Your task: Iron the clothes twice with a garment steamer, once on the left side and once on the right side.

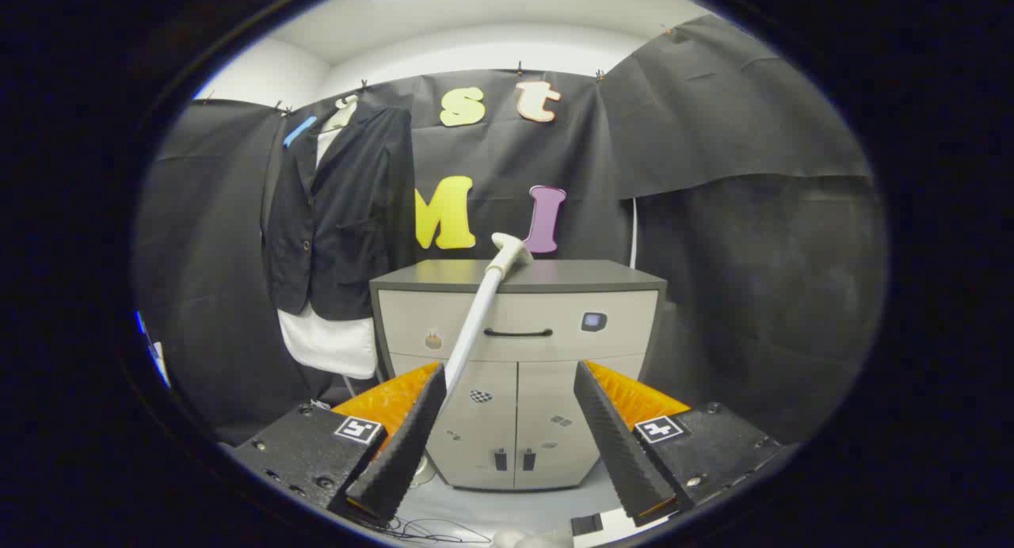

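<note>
Gripper level, fingers spread, steamer seemingly beyond them.

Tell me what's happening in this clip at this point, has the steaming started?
Not yet, by the look of it. The hand-held gripper is open, with nothing between its fingers, facing a grey cabinet. A white garment steamer leans against the cabinet, its head resting on the top, just ahead of the left finger. The dark jacket over a white garment hangs on the black wall beyond, beside the cabinet, untouched.
</note>
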Demonstrator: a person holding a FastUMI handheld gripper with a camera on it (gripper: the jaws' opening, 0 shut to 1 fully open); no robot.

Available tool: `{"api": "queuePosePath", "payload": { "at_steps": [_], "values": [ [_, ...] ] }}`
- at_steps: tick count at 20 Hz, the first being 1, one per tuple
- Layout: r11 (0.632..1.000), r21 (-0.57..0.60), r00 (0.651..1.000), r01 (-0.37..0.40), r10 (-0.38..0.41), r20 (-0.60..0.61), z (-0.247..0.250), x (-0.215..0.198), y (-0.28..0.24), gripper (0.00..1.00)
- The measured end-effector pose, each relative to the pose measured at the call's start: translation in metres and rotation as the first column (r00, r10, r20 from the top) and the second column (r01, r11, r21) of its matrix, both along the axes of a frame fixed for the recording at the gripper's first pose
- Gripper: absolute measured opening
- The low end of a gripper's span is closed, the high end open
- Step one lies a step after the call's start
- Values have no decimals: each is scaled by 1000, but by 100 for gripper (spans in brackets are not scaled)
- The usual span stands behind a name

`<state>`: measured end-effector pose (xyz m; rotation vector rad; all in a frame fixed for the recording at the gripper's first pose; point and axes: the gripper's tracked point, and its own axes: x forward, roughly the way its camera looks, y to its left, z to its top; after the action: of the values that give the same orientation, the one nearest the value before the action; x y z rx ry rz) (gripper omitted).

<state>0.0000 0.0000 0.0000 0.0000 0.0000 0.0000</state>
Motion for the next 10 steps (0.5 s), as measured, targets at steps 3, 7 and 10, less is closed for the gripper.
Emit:
{"api": "queuePosePath", "payload": {
  "at_steps": [3,7,10],
  "values": [
    [1000,-5,1000,-11,11,-1,-3,3,6,100],
    [1000,0,1000,-23,23,-12,-9,-2,11,100],
    [999,-11,999,-38,37,-17,-11,-7,14,100]
  ]
}}
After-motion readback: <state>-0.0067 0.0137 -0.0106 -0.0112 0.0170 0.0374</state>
